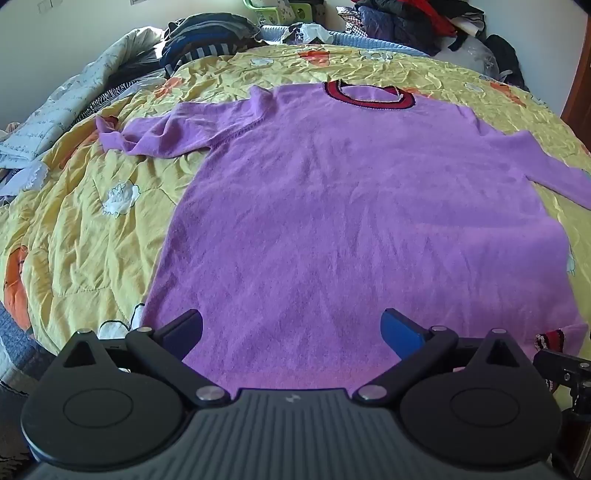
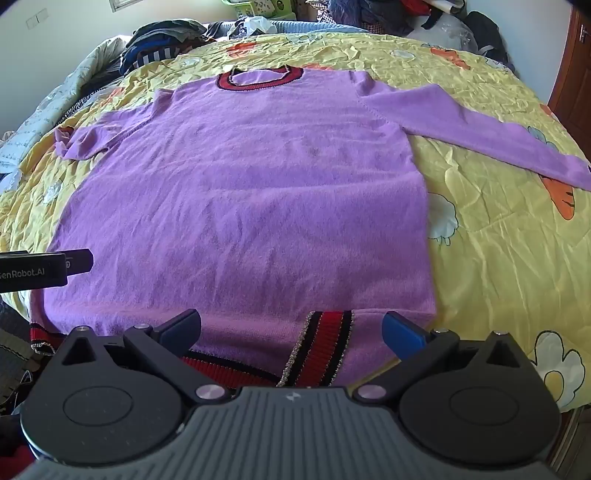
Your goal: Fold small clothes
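A purple knit sweater (image 1: 332,206) (image 2: 243,192) with a red and dark collar (image 1: 369,95) (image 2: 258,78) lies spread flat on a yellow quilt (image 1: 85,229) (image 2: 498,240), collar at the far end. Its left sleeve (image 1: 166,133) is bunched and short; its right sleeve (image 2: 480,129) stretches out to the right. My left gripper (image 1: 291,332) hovers open over the near left part of the hem, nothing between its fingers. My right gripper (image 2: 291,332) stands open above the near right hem, where a red striped hem band (image 2: 321,347) is turned up.
Piles of dark and striped clothes (image 1: 207,40) (image 2: 162,40) and a grey-white quilted blanket (image 1: 55,110) crowd the far and left sides of the bed. More clothes are heaped at the far right (image 1: 406,18). The left gripper's body (image 2: 40,267) shows at the left of the right wrist view.
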A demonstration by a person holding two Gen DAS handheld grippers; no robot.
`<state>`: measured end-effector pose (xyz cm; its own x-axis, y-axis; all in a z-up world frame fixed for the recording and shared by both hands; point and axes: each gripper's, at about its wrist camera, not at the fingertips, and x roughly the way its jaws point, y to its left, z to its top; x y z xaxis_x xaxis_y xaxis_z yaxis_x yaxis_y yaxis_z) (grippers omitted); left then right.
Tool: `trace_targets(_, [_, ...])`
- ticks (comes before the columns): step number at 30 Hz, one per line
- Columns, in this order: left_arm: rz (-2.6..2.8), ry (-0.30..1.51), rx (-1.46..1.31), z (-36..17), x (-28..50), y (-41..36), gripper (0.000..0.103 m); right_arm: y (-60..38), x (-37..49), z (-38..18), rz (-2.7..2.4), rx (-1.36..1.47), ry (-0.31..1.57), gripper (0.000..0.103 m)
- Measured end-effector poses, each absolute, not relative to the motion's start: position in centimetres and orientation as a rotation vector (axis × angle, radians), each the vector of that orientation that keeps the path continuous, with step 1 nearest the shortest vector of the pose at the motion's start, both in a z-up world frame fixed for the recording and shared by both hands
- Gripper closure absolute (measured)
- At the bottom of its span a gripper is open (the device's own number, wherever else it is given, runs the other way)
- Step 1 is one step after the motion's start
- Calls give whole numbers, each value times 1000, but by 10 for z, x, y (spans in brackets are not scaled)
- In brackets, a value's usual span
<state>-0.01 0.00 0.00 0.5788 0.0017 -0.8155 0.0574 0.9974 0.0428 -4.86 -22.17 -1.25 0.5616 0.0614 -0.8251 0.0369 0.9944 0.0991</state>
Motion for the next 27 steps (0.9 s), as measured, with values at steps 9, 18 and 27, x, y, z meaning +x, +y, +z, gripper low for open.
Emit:
trace_targets(9, [-40, 961, 54, 1, 0, 5, 0, -222, -49, -13, 15, 109, 976, 0])
trace_targets(18, [-38, 966, 62, -3, 0, -1, 0, -222, -49, -13, 14, 109, 976, 0])
trace_targets(27, [-40, 984, 55, -5, 2, 0, 0, -223, -48, -13, 15, 110, 975, 0])
